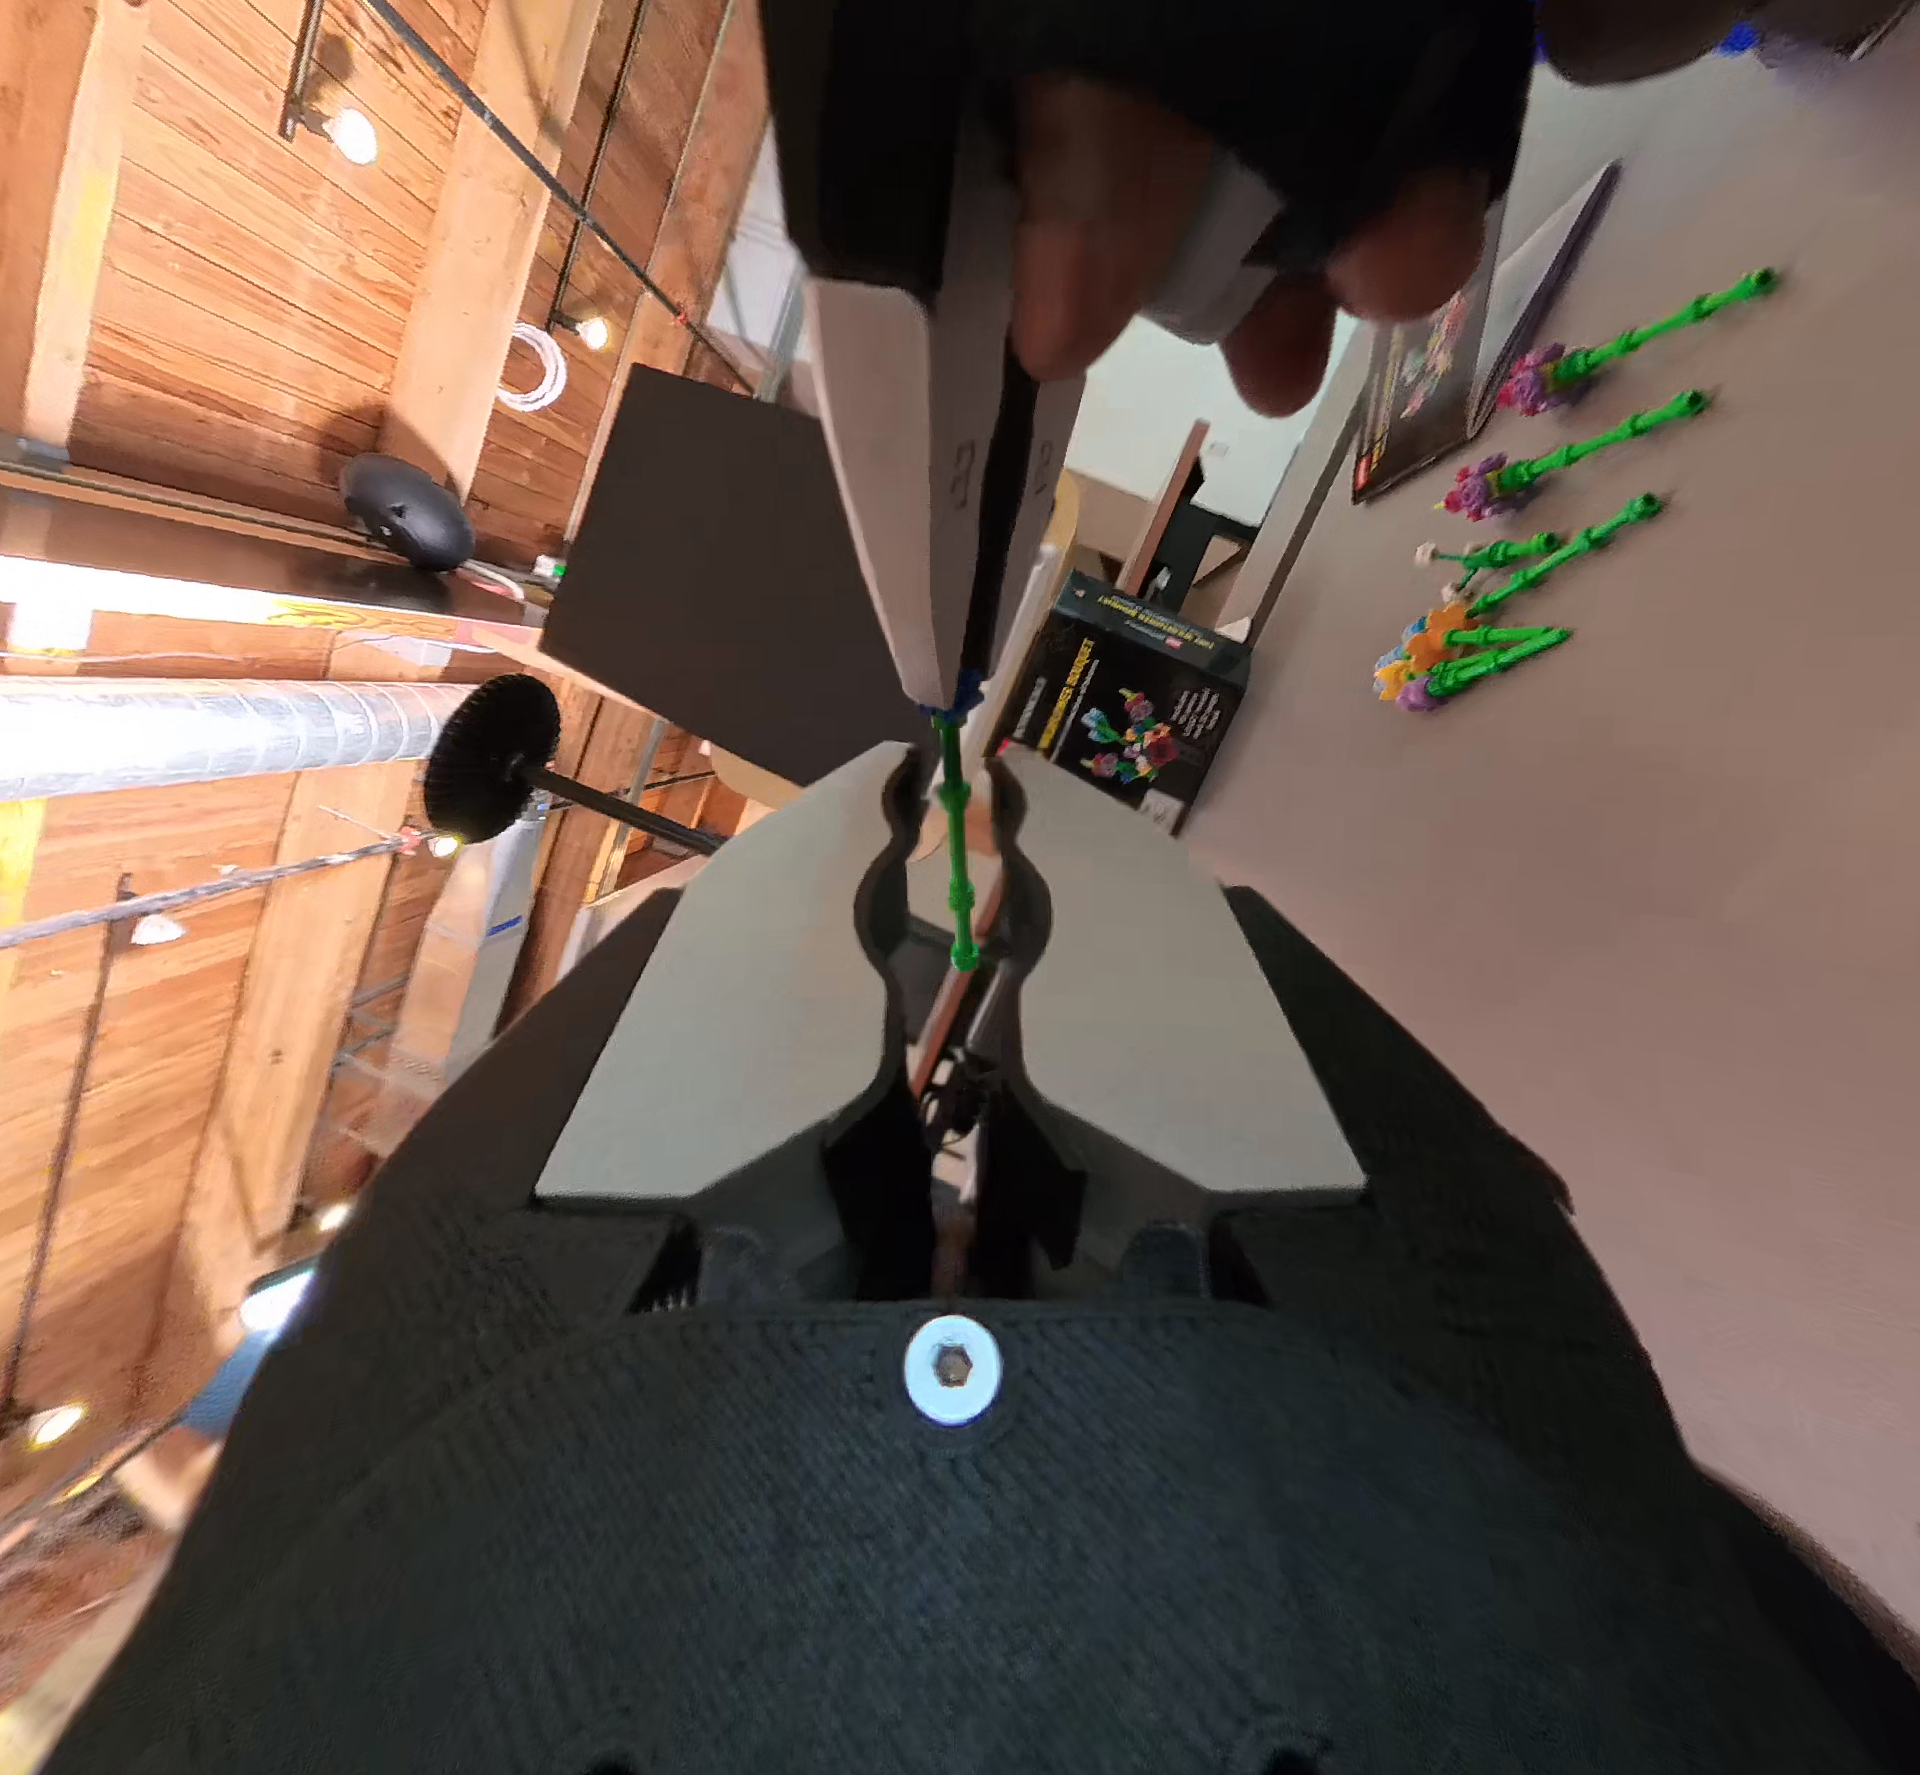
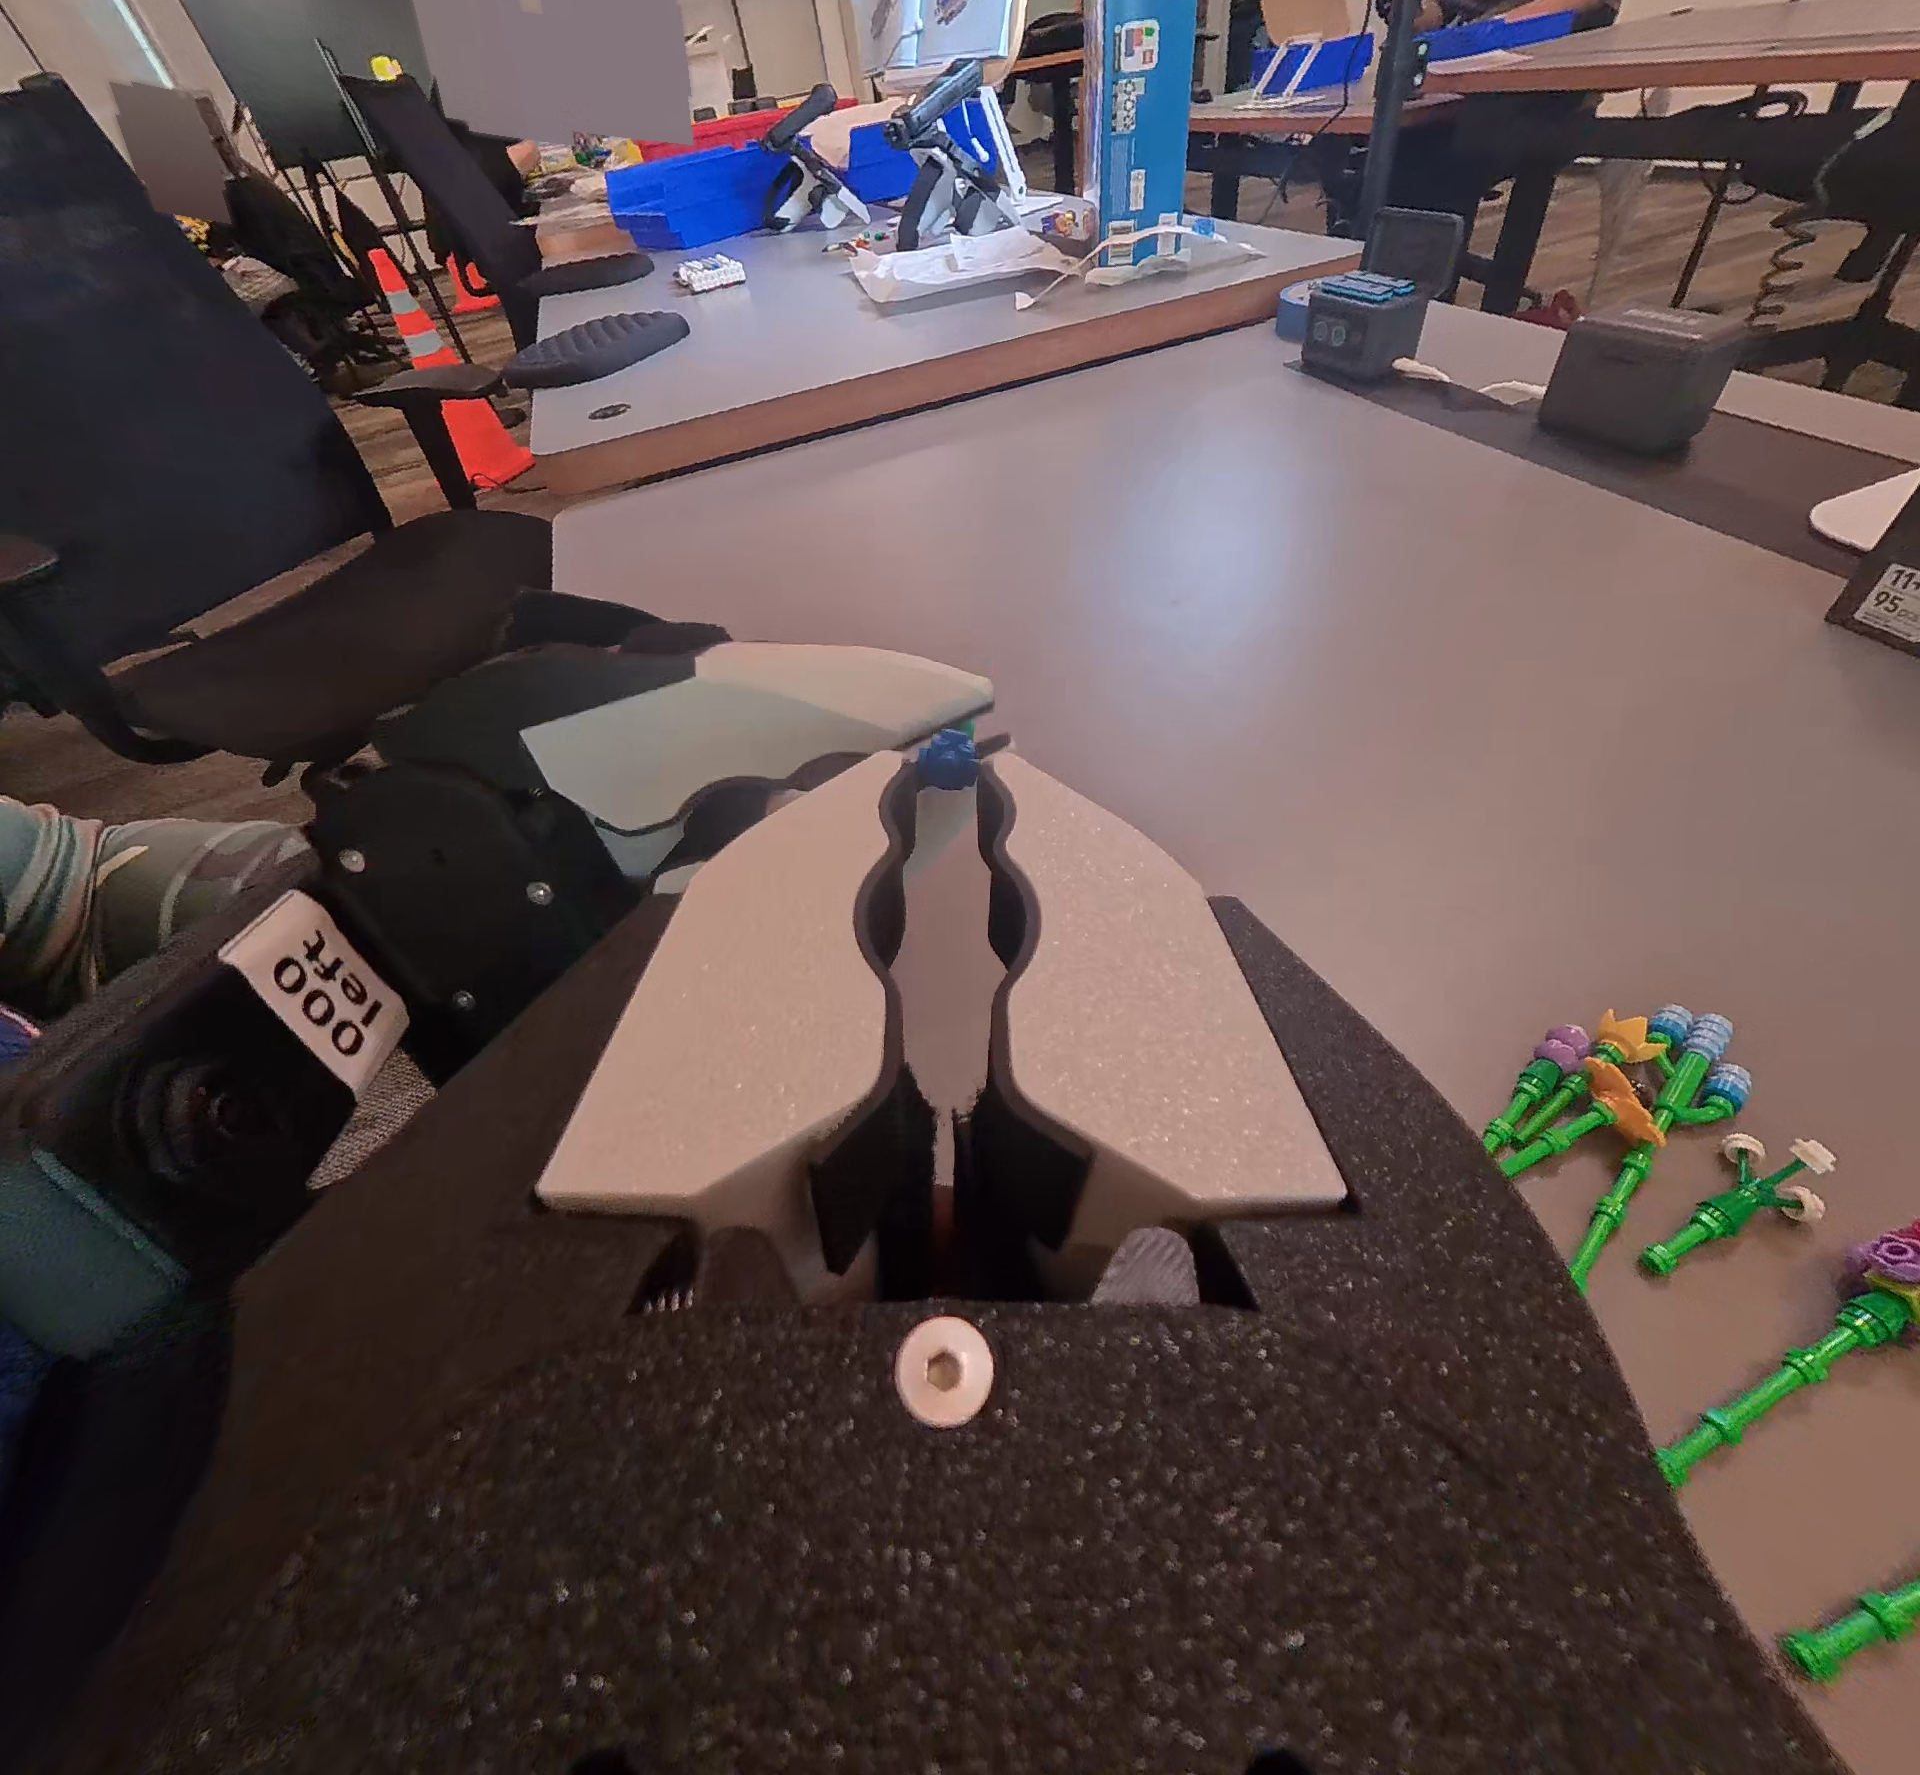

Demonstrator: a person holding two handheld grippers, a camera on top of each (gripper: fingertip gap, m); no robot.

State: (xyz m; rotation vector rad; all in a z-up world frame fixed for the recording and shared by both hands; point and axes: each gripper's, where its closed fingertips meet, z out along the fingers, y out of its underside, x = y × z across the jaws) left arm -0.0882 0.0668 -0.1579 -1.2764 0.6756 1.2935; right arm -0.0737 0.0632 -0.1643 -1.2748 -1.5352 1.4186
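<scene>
Grey tabletop stretched ahead of you in an open workroom, with office chairs to the left and a second table of blue bins and toy boxes farther off.

Your left gripper was rolled onto its side, so the wooden ceiling filled the left of its view and the table the right. Its grey fingers stood narrowly apart around a green jointed stem, and whether they pressed it cannot be told. Your right gripper pointed level across the table, meeting the left one tip to tip. It pinched a small blue flower head at its very tips, the fingers otherwise narrow. That blue head sat on the far end of the green stem, held in the air near the table's left edge.

To the right, a row of built toy flowers lay flat on the table, with purple, orange, pale blue and white heads. A black box stood beyond them.
</scene>
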